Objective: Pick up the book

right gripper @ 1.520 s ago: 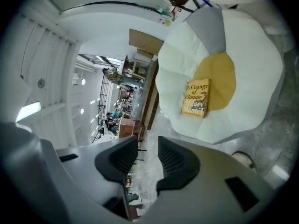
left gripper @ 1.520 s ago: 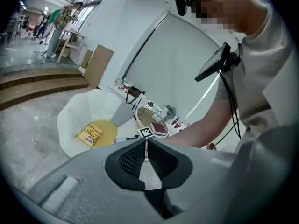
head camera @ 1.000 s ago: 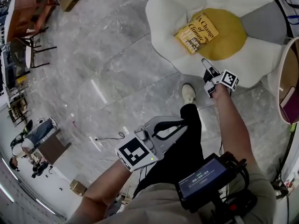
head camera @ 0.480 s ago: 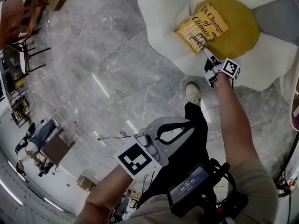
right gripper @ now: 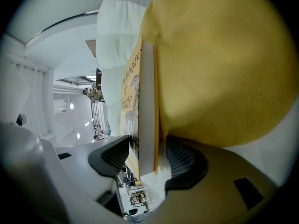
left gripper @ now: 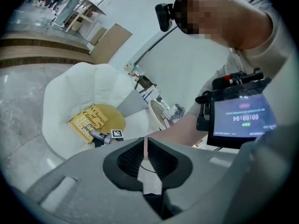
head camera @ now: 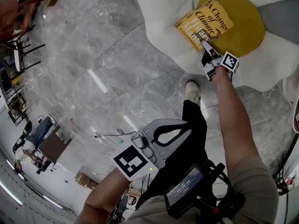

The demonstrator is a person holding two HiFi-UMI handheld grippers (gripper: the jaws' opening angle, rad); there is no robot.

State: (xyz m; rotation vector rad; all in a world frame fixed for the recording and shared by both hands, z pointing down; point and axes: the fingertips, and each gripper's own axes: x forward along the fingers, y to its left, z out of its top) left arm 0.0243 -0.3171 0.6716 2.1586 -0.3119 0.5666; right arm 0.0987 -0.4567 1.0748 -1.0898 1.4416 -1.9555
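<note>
A yellow book lies flat on the yellow centre cushion of a white flower-shaped seat. My right gripper reaches to the book's near edge. In the right gripper view that edge stands between the jaws, which are opening; a gap shows beside the book. My left gripper hangs low over the person's dark trouser leg, away from the seat, its pads together with nothing between them. The left gripper view also shows the book far off.
Grey marble floor surrounds the seat. A white shoe stands just below the seat's rim. A chest-mounted screen sits at the bottom. Wooden chairs and tables stand at the far left.
The right gripper has moved forward and down to the book, whose edge now sits between its jaws. The left gripper has sunk a little.
</note>
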